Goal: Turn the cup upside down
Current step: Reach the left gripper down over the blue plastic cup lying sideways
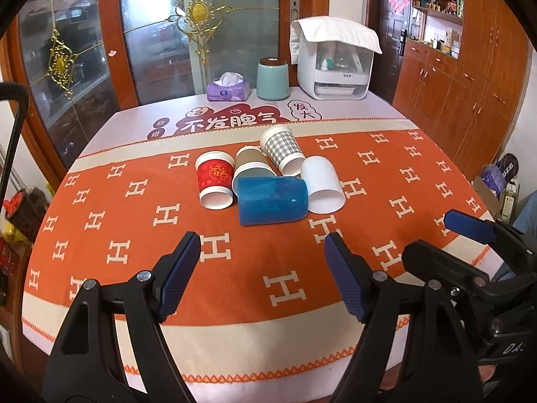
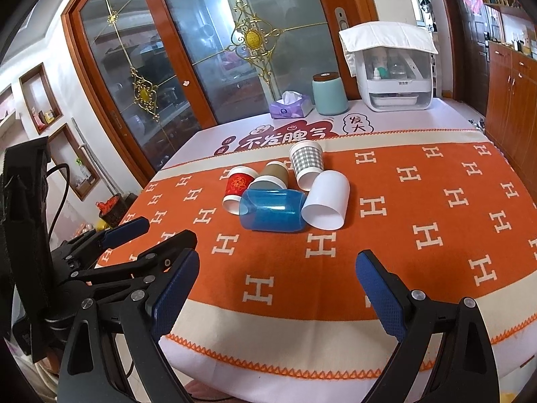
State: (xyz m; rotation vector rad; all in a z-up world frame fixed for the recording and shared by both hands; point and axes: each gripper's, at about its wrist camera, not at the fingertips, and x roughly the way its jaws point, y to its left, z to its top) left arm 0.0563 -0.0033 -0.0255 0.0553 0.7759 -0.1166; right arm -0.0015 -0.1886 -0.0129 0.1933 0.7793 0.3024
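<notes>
Several cups lie on their sides in a cluster on the orange cloth: a blue translucent cup in front, a white cup to its right, a red paper cup at left, a brown cup and a checked cup behind. My left gripper is open and empty, short of the blue cup. My right gripper is open and empty, also short of the cups. Each gripper shows in the other's view, the right gripper at right and the left gripper at left.
At the table's far edge stand a purple tissue box, a mint canister and a white appliance under a cloth. Glass sliding doors are behind. Wooden cabinets line the right wall. The table's near edge is below my grippers.
</notes>
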